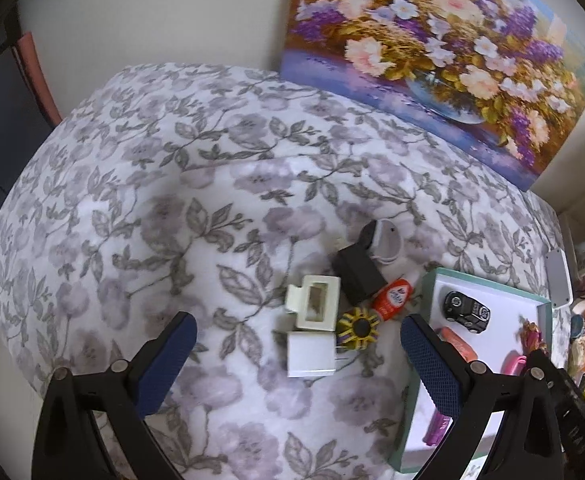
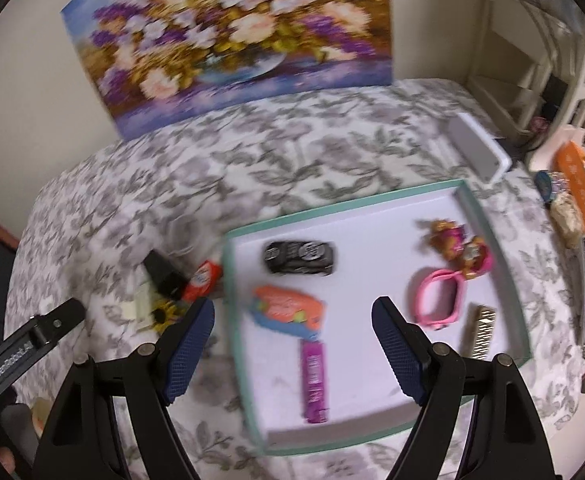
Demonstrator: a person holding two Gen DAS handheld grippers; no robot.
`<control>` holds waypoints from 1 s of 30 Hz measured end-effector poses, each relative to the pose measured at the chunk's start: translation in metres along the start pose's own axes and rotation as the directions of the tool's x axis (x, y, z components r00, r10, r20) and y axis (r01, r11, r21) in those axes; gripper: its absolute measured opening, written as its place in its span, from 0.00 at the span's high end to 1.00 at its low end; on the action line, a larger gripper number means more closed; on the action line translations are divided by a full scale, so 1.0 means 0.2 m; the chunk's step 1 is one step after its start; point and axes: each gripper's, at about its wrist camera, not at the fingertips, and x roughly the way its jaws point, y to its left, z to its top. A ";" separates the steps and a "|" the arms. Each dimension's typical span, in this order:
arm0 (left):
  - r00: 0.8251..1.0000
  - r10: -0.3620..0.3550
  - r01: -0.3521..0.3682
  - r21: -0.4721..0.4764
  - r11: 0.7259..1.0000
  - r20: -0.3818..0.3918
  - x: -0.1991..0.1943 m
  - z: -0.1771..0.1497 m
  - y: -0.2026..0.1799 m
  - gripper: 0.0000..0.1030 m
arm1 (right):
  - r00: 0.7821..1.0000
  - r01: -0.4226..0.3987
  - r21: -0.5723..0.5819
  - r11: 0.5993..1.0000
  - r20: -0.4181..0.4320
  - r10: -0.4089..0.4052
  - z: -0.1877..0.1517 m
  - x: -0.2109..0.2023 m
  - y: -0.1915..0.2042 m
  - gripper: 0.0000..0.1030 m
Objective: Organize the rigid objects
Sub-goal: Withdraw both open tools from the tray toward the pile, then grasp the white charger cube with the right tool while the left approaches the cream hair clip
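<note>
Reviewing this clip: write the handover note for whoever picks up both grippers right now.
Left gripper: open, empty, over the loose pile on the bedspread.
Right gripper: open, empty, over the tray.
Done: toy car, orange toy, purple tube, pink glasses, a comb and a small figure lie in the tray.
Left: white charger, cream box, striped round piece, orange tube, black adapter, beside the tray.
</note>
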 end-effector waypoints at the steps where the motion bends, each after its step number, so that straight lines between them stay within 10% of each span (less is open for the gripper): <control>1: 1.000 0.002 -0.002 -0.006 1.000 -0.005 0.01 0.00 0.02 0.00 | 1.000 -0.011 -0.013 1.000 -0.009 0.011 -0.01 0.02 0.04 0.21; 30: 0.967 0.019 -0.087 -0.259 0.962 -0.255 0.48 -0.10 0.56 0.00 | 0.968 -0.117 -0.231 0.966 -0.244 0.059 -0.30 0.50 0.70 0.21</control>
